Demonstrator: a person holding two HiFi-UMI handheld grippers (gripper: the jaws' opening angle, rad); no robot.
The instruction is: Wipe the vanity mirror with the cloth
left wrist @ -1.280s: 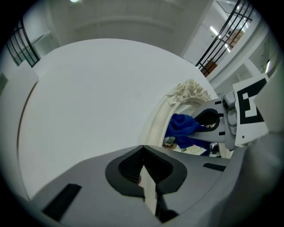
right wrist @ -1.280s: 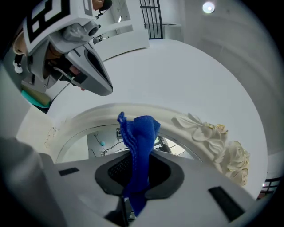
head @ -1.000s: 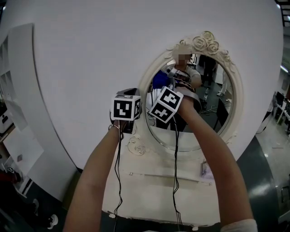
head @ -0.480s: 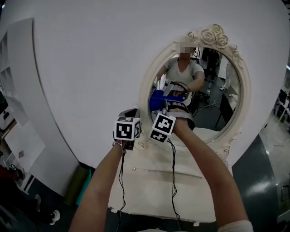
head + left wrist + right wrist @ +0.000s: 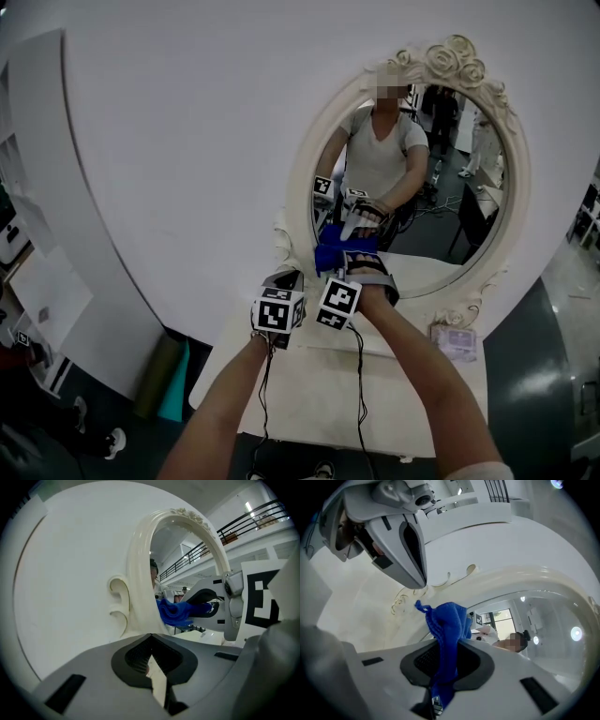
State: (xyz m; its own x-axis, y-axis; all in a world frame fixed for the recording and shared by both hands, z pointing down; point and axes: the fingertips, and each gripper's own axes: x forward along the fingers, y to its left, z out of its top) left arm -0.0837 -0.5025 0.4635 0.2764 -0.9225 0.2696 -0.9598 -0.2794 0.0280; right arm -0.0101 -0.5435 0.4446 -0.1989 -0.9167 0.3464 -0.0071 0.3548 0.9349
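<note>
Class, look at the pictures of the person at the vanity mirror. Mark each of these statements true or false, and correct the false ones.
1. The right gripper is shut on a blue cloth. True.
2. The left gripper holds a second cloth. False: its jaws are together with nothing between them.
3. The cloth is up at the top of the mirror. False: it is at the lower left of the glass, close to the frame.
4. The mirror has carved roses at its top. True.
</note>
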